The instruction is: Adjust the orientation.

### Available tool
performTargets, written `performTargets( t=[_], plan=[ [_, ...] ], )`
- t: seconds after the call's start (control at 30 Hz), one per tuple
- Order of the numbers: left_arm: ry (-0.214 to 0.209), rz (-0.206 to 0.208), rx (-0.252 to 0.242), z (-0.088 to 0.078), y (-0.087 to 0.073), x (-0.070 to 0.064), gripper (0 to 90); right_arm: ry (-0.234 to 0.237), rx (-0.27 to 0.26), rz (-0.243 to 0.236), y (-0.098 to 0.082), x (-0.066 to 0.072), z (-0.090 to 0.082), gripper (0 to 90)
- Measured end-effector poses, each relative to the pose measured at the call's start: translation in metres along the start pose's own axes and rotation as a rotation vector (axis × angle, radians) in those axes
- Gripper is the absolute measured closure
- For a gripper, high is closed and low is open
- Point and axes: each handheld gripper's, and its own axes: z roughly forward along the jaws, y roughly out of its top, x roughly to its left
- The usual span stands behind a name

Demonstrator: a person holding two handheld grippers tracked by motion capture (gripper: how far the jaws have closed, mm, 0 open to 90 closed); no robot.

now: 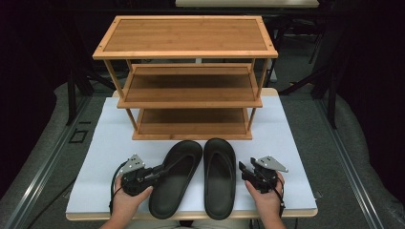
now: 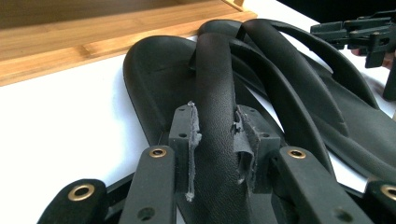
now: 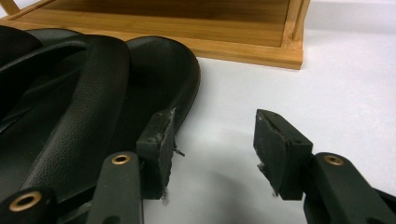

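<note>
Two black flip-flop sandals lie side by side on the white mat, toes toward a wooden rack. My left gripper is shut on the strap of the left sandal, pads pressed on either side of it. The right sandal lies flat, and my right gripper stands open just to its right. One pad is at the sole's outer edge, the other pad over bare mat, with nothing between them.
A three-shelf bamboo rack stands at the back of the mat, its lowest shelf just beyond the sandals' toes; all shelves are bare. White mat extends left and right of the sandals. The table edge runs close behind the hands.
</note>
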Motion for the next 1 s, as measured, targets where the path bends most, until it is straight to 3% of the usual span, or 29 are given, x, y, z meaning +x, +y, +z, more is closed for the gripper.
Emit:
performTargets(
  t=[1.0],
  plan=[
    [-0.002, 0.007, -0.041, -0.012, 0.005, -0.001, 69.7, 0.01, 0.001, 0.008, -0.001, -0.001, 0.004, 47.5]
  ],
)
